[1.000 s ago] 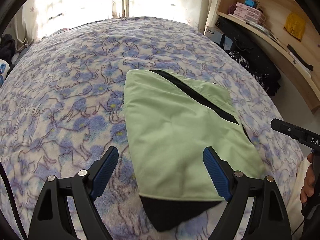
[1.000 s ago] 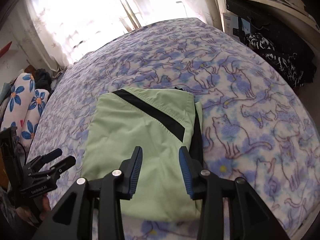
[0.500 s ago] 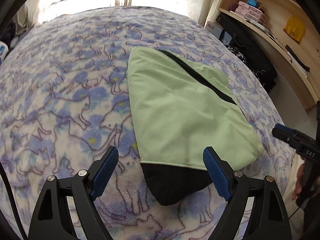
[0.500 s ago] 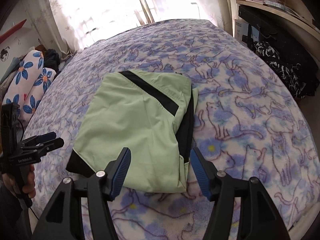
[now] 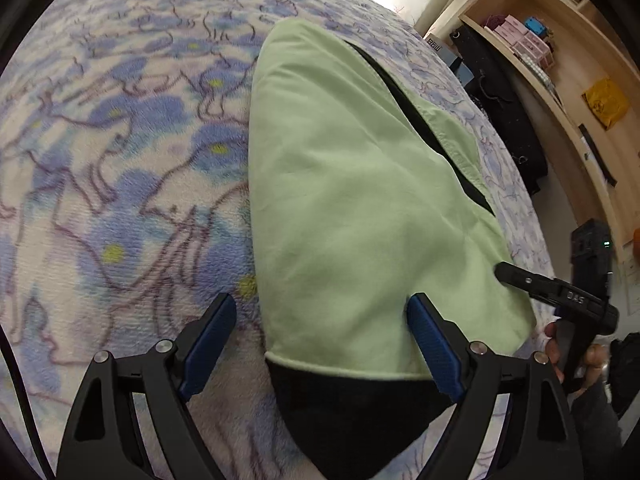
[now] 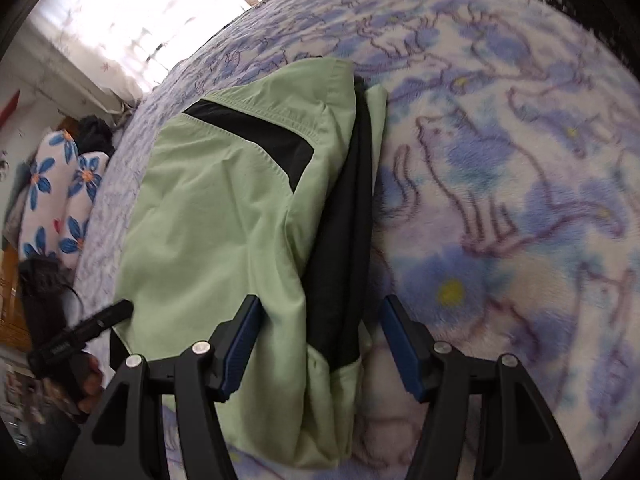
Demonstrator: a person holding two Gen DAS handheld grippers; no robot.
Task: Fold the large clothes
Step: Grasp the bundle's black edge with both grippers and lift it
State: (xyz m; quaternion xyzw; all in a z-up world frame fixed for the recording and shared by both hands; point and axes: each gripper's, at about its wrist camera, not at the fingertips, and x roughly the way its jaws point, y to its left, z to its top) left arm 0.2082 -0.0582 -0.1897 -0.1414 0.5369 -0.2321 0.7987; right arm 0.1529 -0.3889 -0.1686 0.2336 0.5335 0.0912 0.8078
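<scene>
A folded pale-green garment with black panels lies on the cat-print fleece bed. Left gripper and right gripper straddle its near corners, both jaws having just opened wide, pinching nothing.

Two black handheld grippers with blue pads
The left gripper and the right gripper share one build: black plastic arms with triangular cut-outs, silver screw heads at the joints, and ribbed blue pads on the inner faces of the fingers. White lettering marks the right gripper's side, a small green light glows on its body, and a dark sleeve covers the wrist below
</scene>
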